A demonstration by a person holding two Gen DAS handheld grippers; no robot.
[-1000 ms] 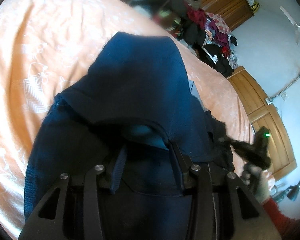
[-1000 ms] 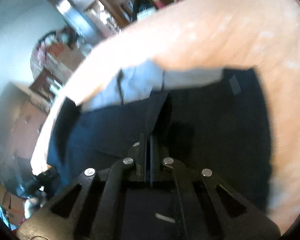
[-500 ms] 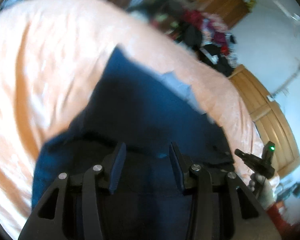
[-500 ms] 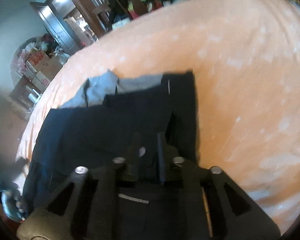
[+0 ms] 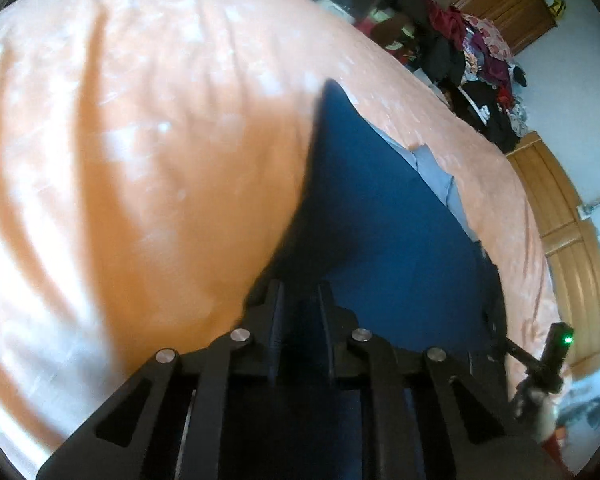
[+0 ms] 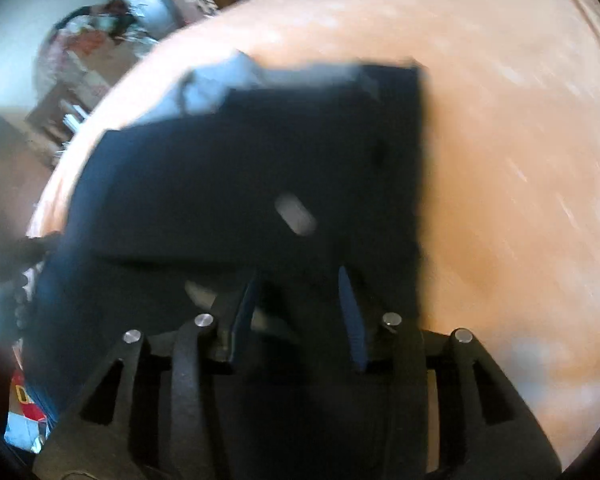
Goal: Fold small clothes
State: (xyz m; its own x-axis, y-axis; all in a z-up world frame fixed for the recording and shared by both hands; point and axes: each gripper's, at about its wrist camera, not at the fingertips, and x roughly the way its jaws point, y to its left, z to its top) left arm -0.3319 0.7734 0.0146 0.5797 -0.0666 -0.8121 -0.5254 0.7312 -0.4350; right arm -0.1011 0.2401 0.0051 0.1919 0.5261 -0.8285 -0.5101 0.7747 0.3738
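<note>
Lay flat ahead of both tongs on an orange patterned bedspread [image 5: 148, 168], a folded navy fabric garment [image 5: 380, 240], left gripper [image 5: 300, 300] narrowed near its edge, grip uncertain, right gripper [image 6: 296, 300] spread wide and empty, apparently released.

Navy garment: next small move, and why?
Probably lift the right hand-held gripper clear: its fingers stand open over the navy garment, which lies flat on the orange bedspread. The left hand-held gripper looks nearly closed at the edge.
</note>
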